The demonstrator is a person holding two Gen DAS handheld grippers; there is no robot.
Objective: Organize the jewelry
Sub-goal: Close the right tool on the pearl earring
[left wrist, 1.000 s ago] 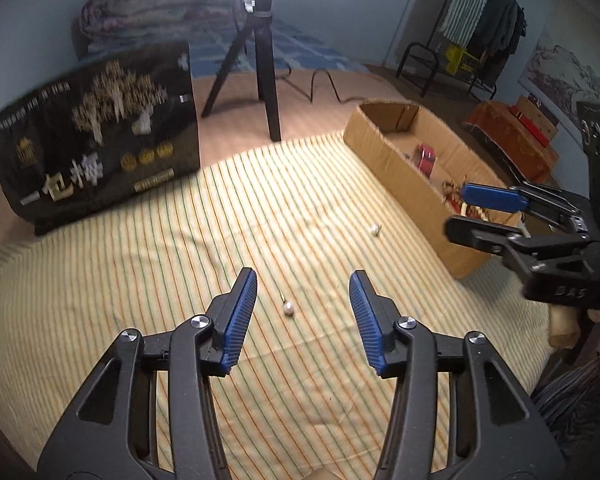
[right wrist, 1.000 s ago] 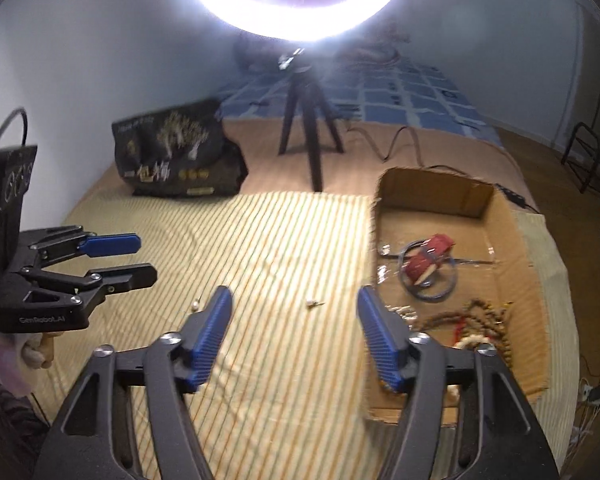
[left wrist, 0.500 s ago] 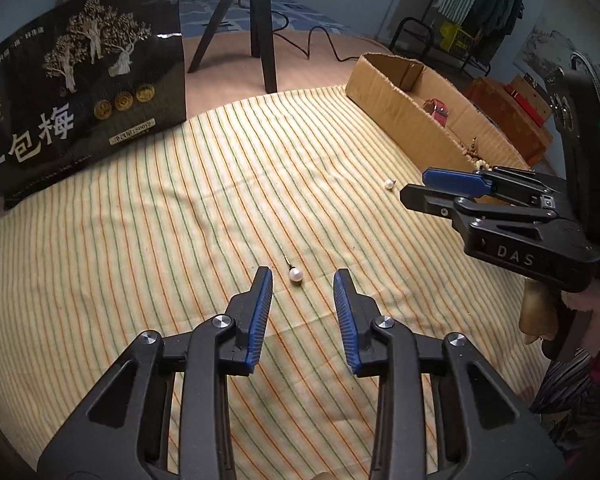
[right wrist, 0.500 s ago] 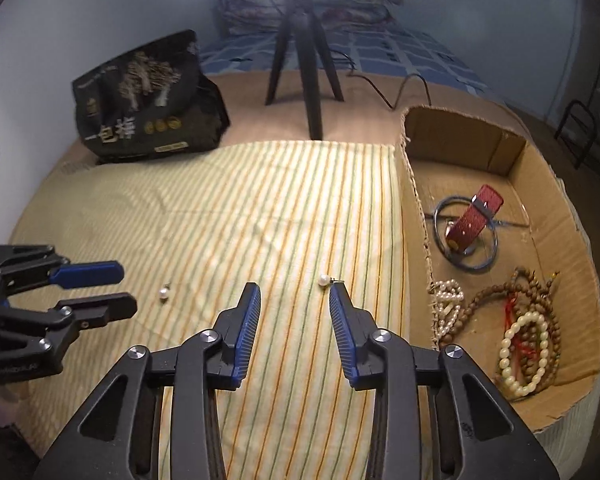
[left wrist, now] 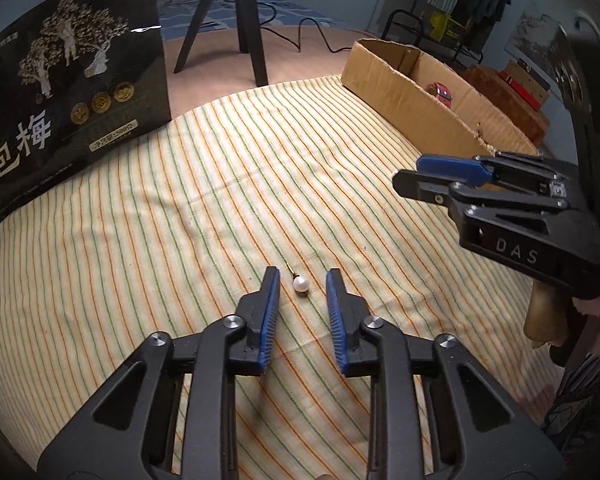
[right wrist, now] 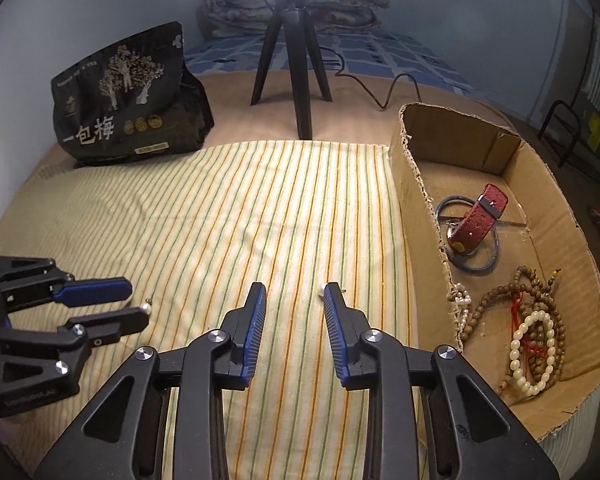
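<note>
Left gripper (left wrist: 299,276): black two-finger tool with blue pads, jaws parted to a narrow gap, low over the striped yellow cloth (left wrist: 180,208).
Left target: small white pearl stud earring (left wrist: 300,283) lies on the cloth between the two pads, touching neither, its pin pointing away.
Right gripper (right wrist: 294,292): same black and blue build, jaws apart and holding nothing.
Right target: second white pearl stud (right wrist: 322,290) lies on the cloth just at the tip of the right-hand pad, partly hidden; whether it touches, I cannot tell.
Brown cardboard box (right wrist: 428,184): right of the cloth, holding a red fabric strap (right wrist: 476,222), wooden bead strings (right wrist: 536,296) and a cream bead bracelet (right wrist: 534,350).
</note>
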